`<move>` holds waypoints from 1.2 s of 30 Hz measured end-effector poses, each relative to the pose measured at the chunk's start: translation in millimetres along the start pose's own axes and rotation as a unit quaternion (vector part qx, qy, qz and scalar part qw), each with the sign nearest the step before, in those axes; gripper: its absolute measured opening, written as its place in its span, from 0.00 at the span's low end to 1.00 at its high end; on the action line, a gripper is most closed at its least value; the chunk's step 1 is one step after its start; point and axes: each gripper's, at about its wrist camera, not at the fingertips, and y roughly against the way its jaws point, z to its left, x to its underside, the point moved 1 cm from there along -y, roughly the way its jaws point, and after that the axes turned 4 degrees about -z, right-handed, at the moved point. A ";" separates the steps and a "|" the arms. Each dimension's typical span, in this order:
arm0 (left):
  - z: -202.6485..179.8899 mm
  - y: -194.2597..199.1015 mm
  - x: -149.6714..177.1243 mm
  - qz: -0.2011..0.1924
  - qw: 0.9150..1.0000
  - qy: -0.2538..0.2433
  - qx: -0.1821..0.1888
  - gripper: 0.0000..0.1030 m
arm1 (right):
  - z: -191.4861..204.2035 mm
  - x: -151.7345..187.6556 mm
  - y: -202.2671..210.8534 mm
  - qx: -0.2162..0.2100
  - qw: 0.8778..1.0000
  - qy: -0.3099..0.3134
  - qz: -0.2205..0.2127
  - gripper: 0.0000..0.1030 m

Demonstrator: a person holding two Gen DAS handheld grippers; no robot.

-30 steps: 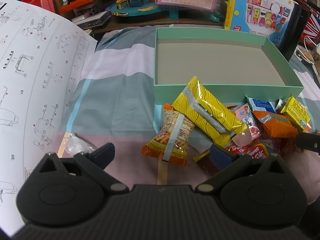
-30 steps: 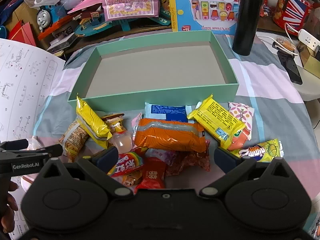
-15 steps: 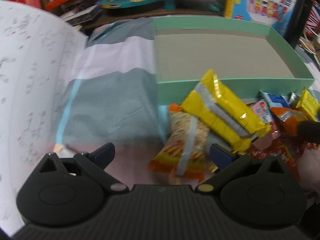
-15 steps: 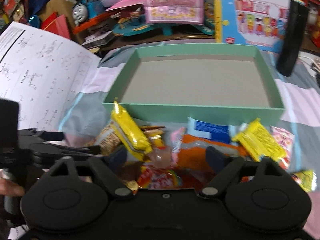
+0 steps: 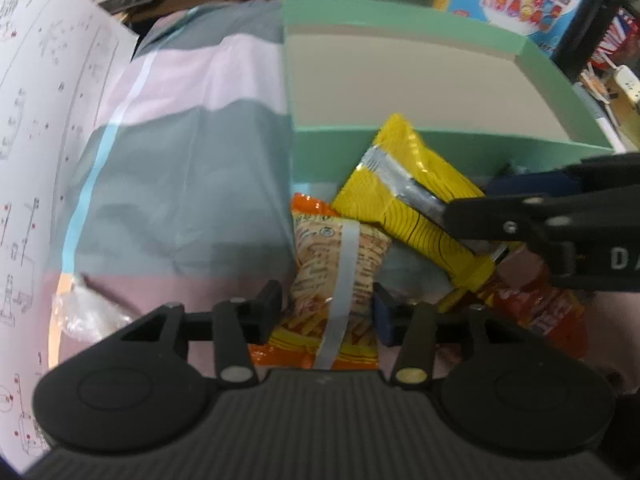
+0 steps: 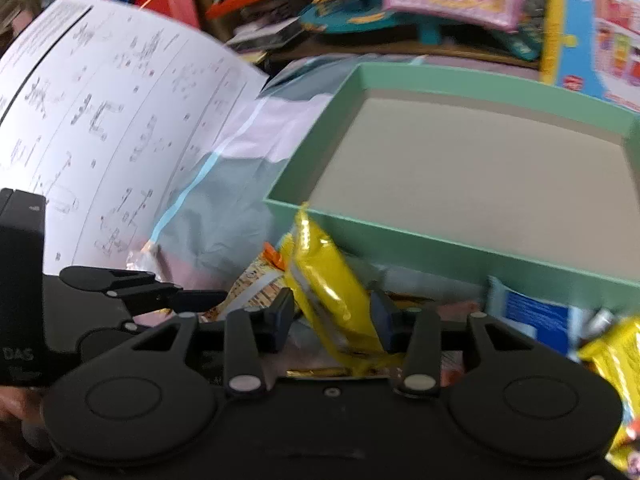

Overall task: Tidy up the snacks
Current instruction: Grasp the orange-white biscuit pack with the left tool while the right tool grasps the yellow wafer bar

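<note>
Both tongs have just been closing, left tongs [image 5: 328,312] clenched on the orange crinkly snack packet [image 5: 340,276] at lower centre, right tongs [image 6: 332,320] on the yellow foil packet [image 6: 332,296], so lifting into the mint-green cardboard box [image 5: 400,12] likely follows.

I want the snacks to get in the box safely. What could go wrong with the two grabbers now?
Both grabbers' jaws have just been closing. The left gripper is around the orange packet, and the yellow packet held in the right gripper lies partly over it, so lifting one could drag the other. Squeezing might crush the snacks. A lifted packet could also catch the near wall of the green box.
</note>
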 end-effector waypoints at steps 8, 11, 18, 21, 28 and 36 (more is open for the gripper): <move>1.2 -5.0 -2.7 -0.007 1.000 0.013 -0.008 0.37 | -0.3 -3.6 -16.0 -0.001 1.000 -0.003 0.008 0.07; 2.6 5.7 -4.9 -0.021 1.000 0.019 -0.001 0.37 | -12.9 -3.9 -3.0 -0.020 0.999 -0.042 0.003 0.02; 6.8 6.0 3.2 -0.010 0.999 0.034 -0.007 0.37 | 0.7 2.2 -3.9 0.001 1.000 0.016 0.012 0.35; 17.5 6.2 7.8 -0.011 0.998 0.058 -0.009 0.37 | 18.2 3.9 -0.6 0.017 0.998 0.064 -0.006 0.64; 48.7 2.8 22.6 -0.011 0.996 0.094 -0.006 0.38 | 54.7 13.9 -23.0 0.072 0.978 0.193 -0.019 0.63; 51.2 2.4 25.5 -0.023 0.996 0.089 -0.001 0.38 | 79.2 33.2 -31.3 0.109 0.958 0.265 -0.034 0.14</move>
